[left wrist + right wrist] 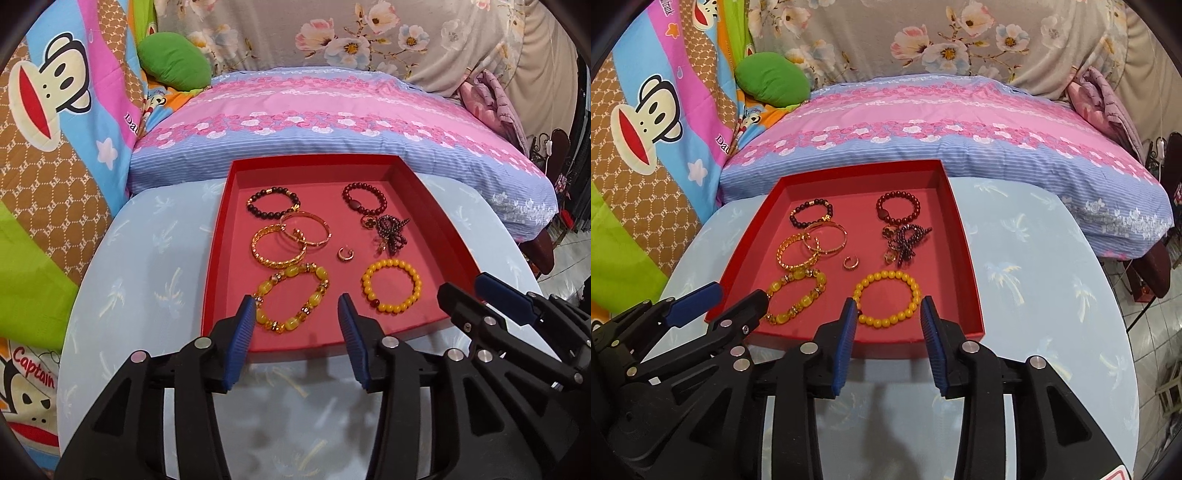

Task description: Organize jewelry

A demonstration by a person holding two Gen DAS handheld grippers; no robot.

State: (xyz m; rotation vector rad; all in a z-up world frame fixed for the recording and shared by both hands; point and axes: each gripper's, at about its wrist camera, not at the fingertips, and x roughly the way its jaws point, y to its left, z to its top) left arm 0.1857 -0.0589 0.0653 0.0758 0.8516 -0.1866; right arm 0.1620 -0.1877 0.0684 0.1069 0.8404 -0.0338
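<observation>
A red tray (221, 258) (967, 266) sits on a light blue table and holds several pieces. A chunky yellow stone bracelet (291, 301) (794, 295) and a yellow bead bracelet (392, 291) (886, 299) lie at the front. Gold bangles (291, 236) (812, 243), a small ring (345, 254) (850, 263), two dark bead bracelets (273, 203) (364, 199) and a dark bead cluster (388, 234) (905, 243) lie behind. My left gripper (297, 306) (735, 295) is open and empty above the tray's front edge. My right gripper (888, 308) (469, 288) is open and empty beside it.
The light blue table (147, 295) (1052, 295) is round-edged. A pink and blue pillow (332, 122) lies behind the tray. Cartoon bedding (55, 129) and a green cushion (173, 66) are at the left. Tiled floor shows at the right (1160, 332).
</observation>
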